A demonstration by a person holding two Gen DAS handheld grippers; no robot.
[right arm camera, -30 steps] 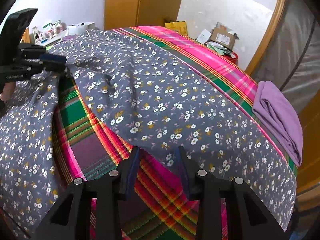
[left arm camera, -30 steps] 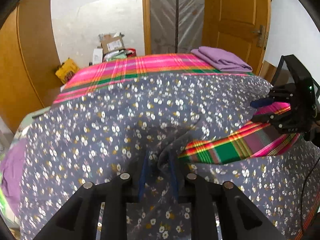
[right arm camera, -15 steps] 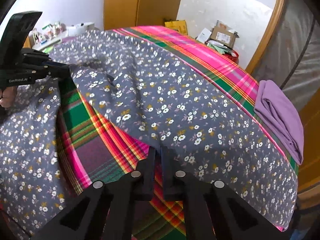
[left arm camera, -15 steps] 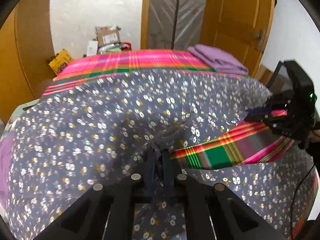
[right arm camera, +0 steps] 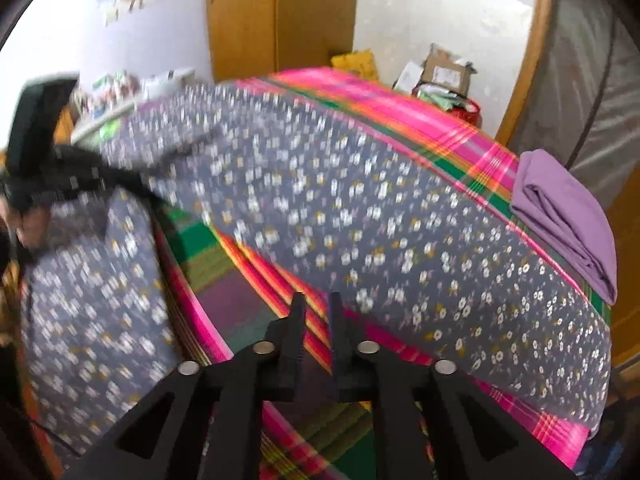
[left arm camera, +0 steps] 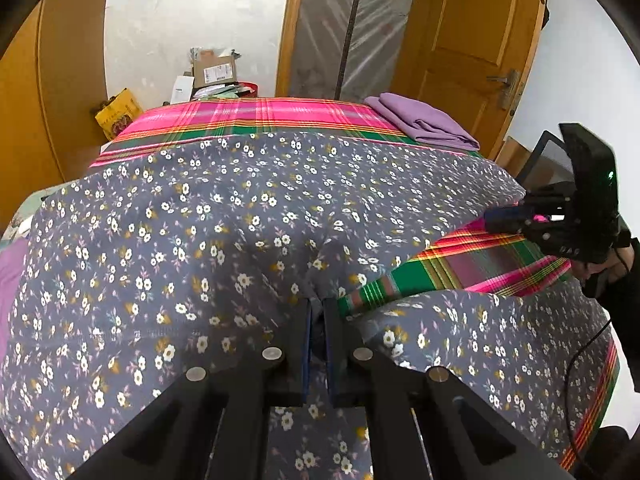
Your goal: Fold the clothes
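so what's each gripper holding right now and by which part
Left gripper pinches a raised fold of the floral garment. Right gripper, jaws just reopening, has only plaid sheet showing in its gap: it holds nothing.

plaid bedsheet (left arm camera: 256, 118); cardboard box (left arm camera: 214, 70); yellow bag (left arm camera: 118, 114); wooden door (left arm camera: 472, 40)

Nothing here reads clearly. The cardboard box (left arm camera: 213, 71) on the floor beyond the bed, at eleven o'clock, carries a white shipping label, its print too small to make out. The yellow bag (left arm camera: 118, 117) at ten o'clock shows red characters, too blurred to read.
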